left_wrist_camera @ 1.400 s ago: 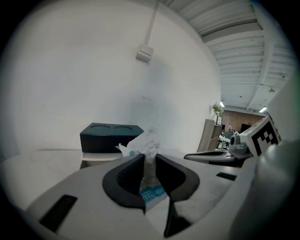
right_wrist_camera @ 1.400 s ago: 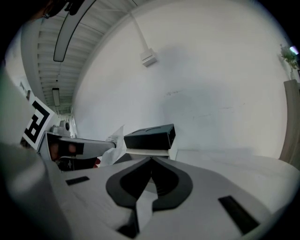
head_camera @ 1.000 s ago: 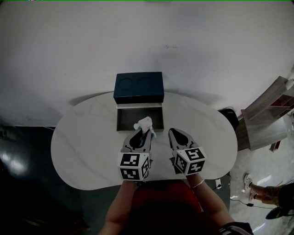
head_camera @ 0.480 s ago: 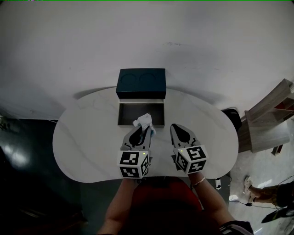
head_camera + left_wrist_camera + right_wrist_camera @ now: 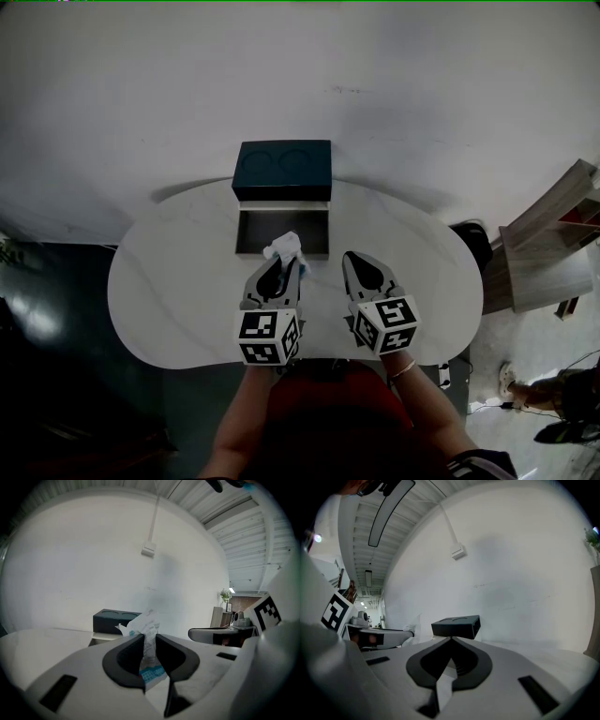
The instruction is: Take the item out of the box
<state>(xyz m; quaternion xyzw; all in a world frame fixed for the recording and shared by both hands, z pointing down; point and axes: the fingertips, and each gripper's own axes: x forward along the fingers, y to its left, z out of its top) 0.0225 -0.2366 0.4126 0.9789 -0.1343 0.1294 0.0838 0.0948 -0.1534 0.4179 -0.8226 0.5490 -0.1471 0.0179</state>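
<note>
Left gripper [image 5: 284, 264] has its jaws part-way closed and clamped on a crumpled white packet [image 5: 283, 248] with blue print. In the left gripper view the packet [image 5: 147, 624] stands upright between the black pads [image 5: 132, 654]. Its top sticks out above the jaw tips and its blue-printed lower end hangs below them.

In the head view the packet sits over the near rim of the open box tray [image 5: 258, 231], clear of the table [image 5: 169, 281]. The tray is grey inside and lies toward the far edge of the table, roughly centred between the left and right edges. Nothing else can be made out inside it.

A dark blue box part [image 5: 283, 169] with two round recesses is right behind the tray at the table's far edge, touching it. Cannot tell whether it is hinged to the tray.

Right gripper [image 5: 355, 258] is just beside the left one, on its right, over the near half of the table. In the right gripper view its jaws [image 5: 451, 640] are fully together with nothing between them. Both grippers point toward the box and the white wall [image 5: 422, 84] behind it. The person's forearms [image 5: 427, 412] show at the near edge of the table.
</note>
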